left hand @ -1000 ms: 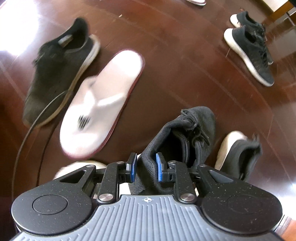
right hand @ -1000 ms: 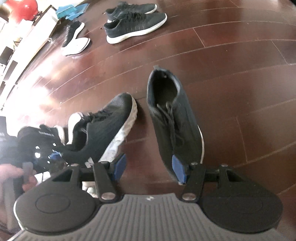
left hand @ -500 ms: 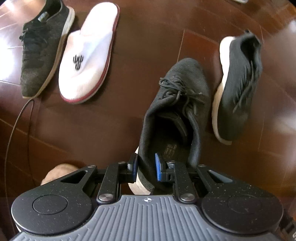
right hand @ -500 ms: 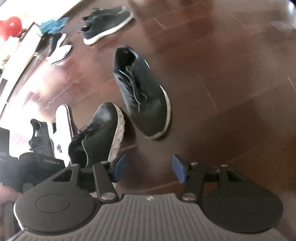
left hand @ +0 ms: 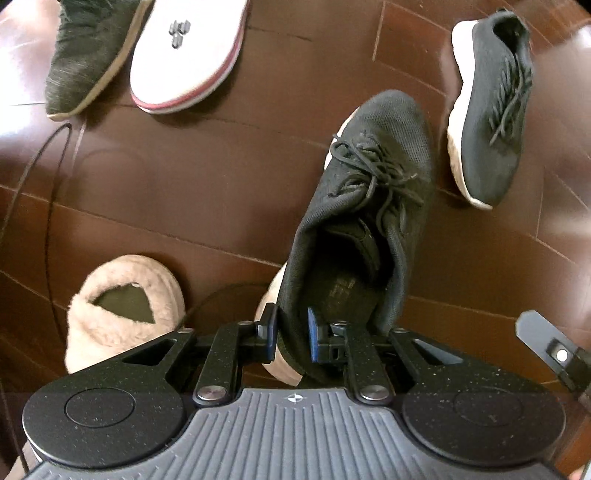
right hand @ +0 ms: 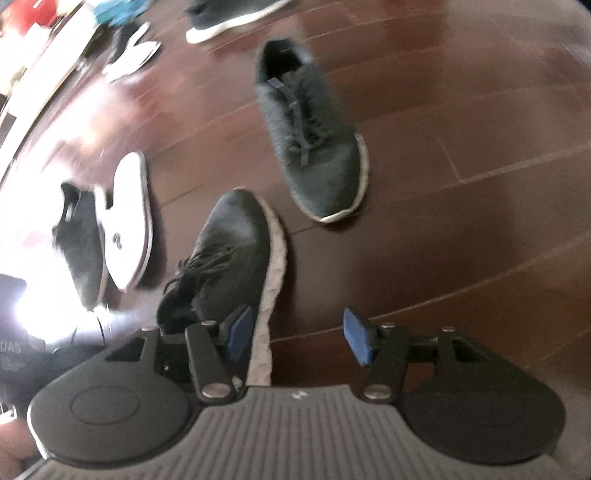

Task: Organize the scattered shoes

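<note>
My left gripper (left hand: 291, 334) is shut on the heel collar of a black mesh sneaker (left hand: 373, 192), whose toe points away and whose sole is near the wooden floor. Its match, another black sneaker (left hand: 487, 110) with a white sole, lies to the right with its toe toward me. The right wrist view shows the held sneaker (right hand: 229, 254) at lower left and the matching sneaker (right hand: 310, 136) further off. My right gripper (right hand: 297, 336) is open with bare floor between its blue pads.
A white slipper (left hand: 184, 55) and a dark sneaker (left hand: 88, 55) lie at the upper left. A fluffy beige slipper (left hand: 122, 306) sits lower left beside a thin black cable (left hand: 48, 229). More shoes (right hand: 229, 14) rest far back near white furniture (right hand: 44, 59).
My left gripper has carried the held sneaker down and closer to its match. The right gripper drew back from the other sneaker and stays open.
</note>
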A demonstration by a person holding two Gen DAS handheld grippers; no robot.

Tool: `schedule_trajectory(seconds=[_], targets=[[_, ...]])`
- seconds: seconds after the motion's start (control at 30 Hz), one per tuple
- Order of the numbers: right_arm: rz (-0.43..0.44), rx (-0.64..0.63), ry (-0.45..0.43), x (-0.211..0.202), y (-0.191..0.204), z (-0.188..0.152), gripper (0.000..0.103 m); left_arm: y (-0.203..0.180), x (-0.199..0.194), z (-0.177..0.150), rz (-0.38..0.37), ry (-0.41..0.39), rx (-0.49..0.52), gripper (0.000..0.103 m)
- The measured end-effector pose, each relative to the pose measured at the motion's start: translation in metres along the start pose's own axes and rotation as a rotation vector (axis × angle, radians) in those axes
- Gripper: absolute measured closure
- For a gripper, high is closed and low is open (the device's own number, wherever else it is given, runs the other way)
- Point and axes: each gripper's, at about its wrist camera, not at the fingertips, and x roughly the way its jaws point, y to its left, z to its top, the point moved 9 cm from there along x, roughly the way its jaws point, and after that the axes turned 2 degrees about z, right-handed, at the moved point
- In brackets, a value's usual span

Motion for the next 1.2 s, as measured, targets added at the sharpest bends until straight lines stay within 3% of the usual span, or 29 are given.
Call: schedule_trajectory(seconds=[0.17, 0.3, 0.4, 0.5, 0.6, 0.8, 1.2], targets=[[0.013, -0.262, 0.019, 0.015, 0.033, 0.002, 0.044, -0.003, 0.019, -0.01, 0.008, 0.019, 0.017, 0.084], [0.015, -0.474, 0.038, 0.029, 0.05, 0.002, 0.045, 0.002, 0.019, -0.01, -0.003, 0.027, -0.023, 0.076], [0.032, -0.571, 0.056, 0.035, 0.06, 0.002, 0.045, 0.012, 0.014, -0.007, 0.027, 0.028, -0.047, 0.044], [0.044, -0.623, 0.066, 0.042, 0.066, 0.004, 0.045, 0.019, 0.005, -0.001, 0.052, 0.022, -0.054, 0.041], [0.049, -0.666, 0.088, 0.05, 0.073, 0.001, 0.046, 0.024, -0.009, 0.016, 0.038, -0.014, -0.076, 0.027], [0.007, -0.826, 0.125, 0.073, 0.091, -0.019, 0.046, 0.024, -0.035, 0.049, 0.08, -0.118, -0.047, 0.023], [-0.154, -1.157, 0.123, 0.117, 0.117, -0.035, 0.045, 0.046, -0.044, 0.066, 0.115, -0.126, -0.077, 0.023]])
